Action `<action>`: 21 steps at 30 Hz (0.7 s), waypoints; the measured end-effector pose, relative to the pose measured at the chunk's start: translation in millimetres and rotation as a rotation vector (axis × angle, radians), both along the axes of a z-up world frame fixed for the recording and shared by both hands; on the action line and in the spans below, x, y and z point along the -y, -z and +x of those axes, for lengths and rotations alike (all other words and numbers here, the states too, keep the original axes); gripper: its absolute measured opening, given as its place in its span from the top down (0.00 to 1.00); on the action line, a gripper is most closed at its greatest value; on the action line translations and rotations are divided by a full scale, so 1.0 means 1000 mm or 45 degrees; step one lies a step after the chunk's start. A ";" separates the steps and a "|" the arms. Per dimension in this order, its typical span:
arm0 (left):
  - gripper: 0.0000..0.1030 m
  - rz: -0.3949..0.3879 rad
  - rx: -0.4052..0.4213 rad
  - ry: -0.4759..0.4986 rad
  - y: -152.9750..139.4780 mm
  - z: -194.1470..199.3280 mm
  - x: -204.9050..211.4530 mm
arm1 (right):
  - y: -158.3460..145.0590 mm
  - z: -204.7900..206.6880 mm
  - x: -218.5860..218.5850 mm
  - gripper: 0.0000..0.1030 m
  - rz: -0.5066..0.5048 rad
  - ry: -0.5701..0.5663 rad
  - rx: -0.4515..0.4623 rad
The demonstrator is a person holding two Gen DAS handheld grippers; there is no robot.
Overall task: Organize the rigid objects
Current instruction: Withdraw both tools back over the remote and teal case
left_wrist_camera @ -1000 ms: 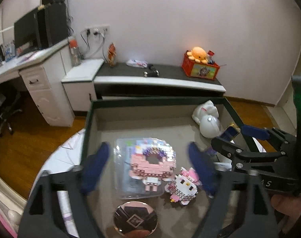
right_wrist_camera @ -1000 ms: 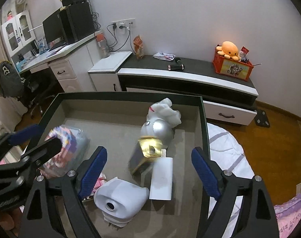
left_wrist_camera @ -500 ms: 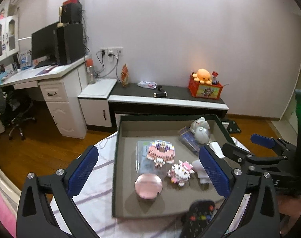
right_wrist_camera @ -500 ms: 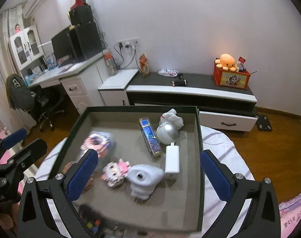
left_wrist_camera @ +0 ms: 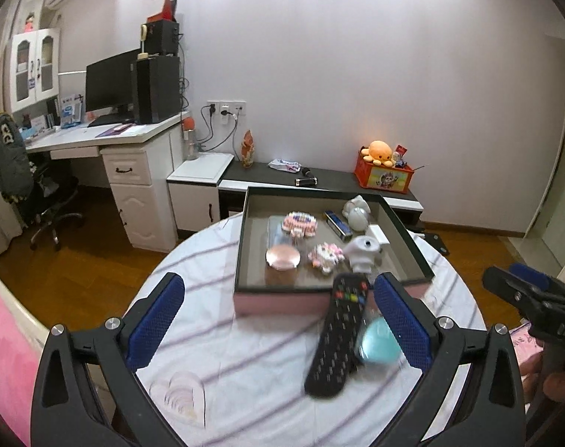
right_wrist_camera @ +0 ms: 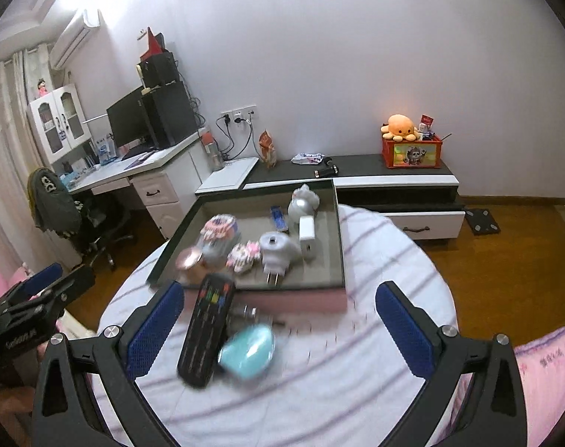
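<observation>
A dark-rimmed tray (left_wrist_camera: pixel 241 246) with pink sides sits on the round table. It holds block figures (left_wrist_camera: pixel 325 255), a round pink compact (left_wrist_camera: pixel 282 257), a white plug adapter (left_wrist_camera: pixel 362 249), a white charger (right_wrist_camera: pixel 306 232) and other small items. A black remote (left_wrist_camera: pixel 336 335) and a teal object (left_wrist_camera: pixel 379 344) lie on the cloth in front of the tray; both also show in the right wrist view, the remote (right_wrist_camera: pixel 206 329) and the teal object (right_wrist_camera: pixel 249 346). My left gripper (left_wrist_camera: pixel 278 320) is open and empty above the table. My right gripper (right_wrist_camera: pixel 278 327) is open and empty too.
The table has a white striped cloth (left_wrist_camera: pixel 245 354). A desk with a monitor (left_wrist_camera: pixel 111 85) and a chair (left_wrist_camera: pixel 40 201) stand to the left. A low cabinet (left_wrist_camera: pixel 319 182) with a red box (left_wrist_camera: pixel 385 178) lines the far wall. Pink bedding (right_wrist_camera: pixel 543 365) lies at the right.
Both grippers have pulled back and up from the tray. The whole tray, the remote and the teal object have come into view.
</observation>
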State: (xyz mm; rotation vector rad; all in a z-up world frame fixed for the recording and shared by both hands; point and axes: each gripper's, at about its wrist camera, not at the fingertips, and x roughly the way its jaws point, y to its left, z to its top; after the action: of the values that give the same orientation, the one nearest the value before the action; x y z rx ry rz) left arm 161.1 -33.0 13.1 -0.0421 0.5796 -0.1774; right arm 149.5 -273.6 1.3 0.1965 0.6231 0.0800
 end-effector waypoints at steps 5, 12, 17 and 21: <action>0.00 0.000 -0.004 -0.008 0.007 -0.040 0.000 | 0.012 -0.045 -0.003 0.00 0.007 0.018 -0.008; 0.00 0.045 -0.025 0.017 0.019 -0.068 0.010 | 0.027 -0.069 -0.007 0.00 0.012 0.003 -0.044; 0.00 0.051 -0.025 0.025 0.019 -0.074 0.011 | 0.025 -0.074 -0.011 0.00 0.006 0.001 -0.029; 0.00 0.036 -0.024 0.015 0.019 -0.074 0.009 | 0.022 -0.075 -0.016 0.00 -0.004 -0.007 -0.019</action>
State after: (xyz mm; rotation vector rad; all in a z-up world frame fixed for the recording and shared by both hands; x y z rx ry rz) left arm 86.7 -42.3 -6.1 -0.0131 0.6011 -0.1801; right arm 74.0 -257.2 -20.7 0.1923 0.6383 0.0829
